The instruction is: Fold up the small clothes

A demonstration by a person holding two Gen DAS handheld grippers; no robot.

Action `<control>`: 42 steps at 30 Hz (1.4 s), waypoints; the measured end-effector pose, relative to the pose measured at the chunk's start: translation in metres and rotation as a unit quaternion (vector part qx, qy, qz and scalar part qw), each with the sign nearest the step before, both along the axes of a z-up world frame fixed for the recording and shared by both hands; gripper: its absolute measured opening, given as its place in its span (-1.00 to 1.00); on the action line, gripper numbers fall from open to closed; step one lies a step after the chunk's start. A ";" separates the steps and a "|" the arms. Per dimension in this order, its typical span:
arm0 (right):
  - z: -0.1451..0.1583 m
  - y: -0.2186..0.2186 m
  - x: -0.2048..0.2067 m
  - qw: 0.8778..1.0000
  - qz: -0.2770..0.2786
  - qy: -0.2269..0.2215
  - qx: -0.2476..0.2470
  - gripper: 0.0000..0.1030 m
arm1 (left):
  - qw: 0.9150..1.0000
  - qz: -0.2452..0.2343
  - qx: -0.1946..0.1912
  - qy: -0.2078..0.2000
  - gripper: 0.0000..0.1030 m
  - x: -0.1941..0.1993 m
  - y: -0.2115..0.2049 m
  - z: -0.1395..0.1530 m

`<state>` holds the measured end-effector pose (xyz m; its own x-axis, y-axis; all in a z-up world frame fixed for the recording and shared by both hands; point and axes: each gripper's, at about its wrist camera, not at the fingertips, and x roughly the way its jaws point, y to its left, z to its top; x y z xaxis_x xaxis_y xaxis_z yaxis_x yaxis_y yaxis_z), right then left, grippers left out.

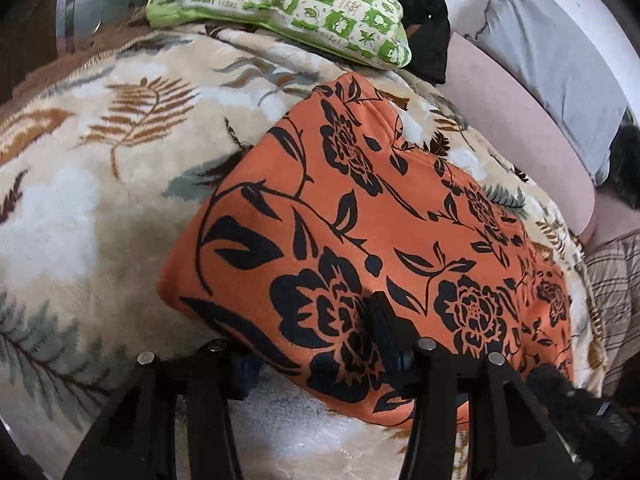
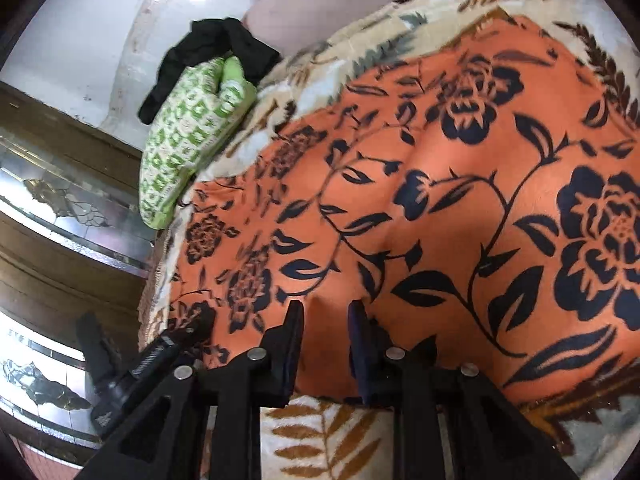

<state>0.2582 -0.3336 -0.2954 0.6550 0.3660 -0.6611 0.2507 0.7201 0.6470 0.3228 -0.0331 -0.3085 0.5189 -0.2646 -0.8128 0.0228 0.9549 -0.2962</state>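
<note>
Left wrist view: mounted behind the left hand-held gripper (image 1: 312, 356), angled steeply down, very close above the near edge of the orange cloth with black flower print (image 1: 360, 208) spread on the cream leaf-patterned fleece blanket (image 1: 100, 152), facing the green-and-white patterned pillow (image 1: 280, 12) at the far edge of the bed.

Right wrist view: mounted behind the right hand-held gripper (image 2: 326, 320), tilted down less steeply, equally close over the same cloth (image 2: 460, 220), facing across toward the pillow (image 2: 188, 136) and a wooden glass-panelled cabinet (image 2: 60, 200).

Shared by both: cloth, blanket (image 2: 320, 440), pillow, crumpled black garment (image 1: 428, 12) beside the pillow (image 2: 216, 48).
</note>
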 end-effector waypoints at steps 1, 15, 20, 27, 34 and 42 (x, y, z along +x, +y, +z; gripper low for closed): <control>0.006 0.004 0.002 1.000 0.003 -0.008 -0.011 -0.53 | 1.000 -0.001 0.004 -0.001 -0.01 0.000 -0.001 0.000; -0.008 0.028 0.014 0.998 0.029 0.012 -0.063 -0.52 | 1.000 -0.004 0.022 -0.003 0.00 0.000 -0.007 0.003; 0.010 0.025 0.013 0.998 0.027 -0.002 -0.053 -0.52 | 1.000 -0.004 0.019 -0.002 0.00 0.000 -0.005 0.004; -0.009 0.036 0.025 0.995 0.036 0.025 -0.093 -0.50 | 1.000 0.001 0.027 -0.001 0.04 0.000 -0.009 0.006; -0.007 0.041 0.026 0.992 0.045 0.024 -0.114 -0.50 | 1.000 0.012 0.022 0.014 0.16 0.006 -0.012 0.001; 0.013 0.016 0.015 0.994 0.042 0.032 -0.094 -0.47 | 0.999 0.019 0.005 0.030 0.18 0.012 -0.013 0.006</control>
<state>0.2728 -0.3180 -0.2822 0.5810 0.2837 -0.7628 0.2215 0.8468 0.4836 0.3346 -0.0456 -0.3026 0.4795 -0.2370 -0.8449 -0.0309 0.9577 -0.2861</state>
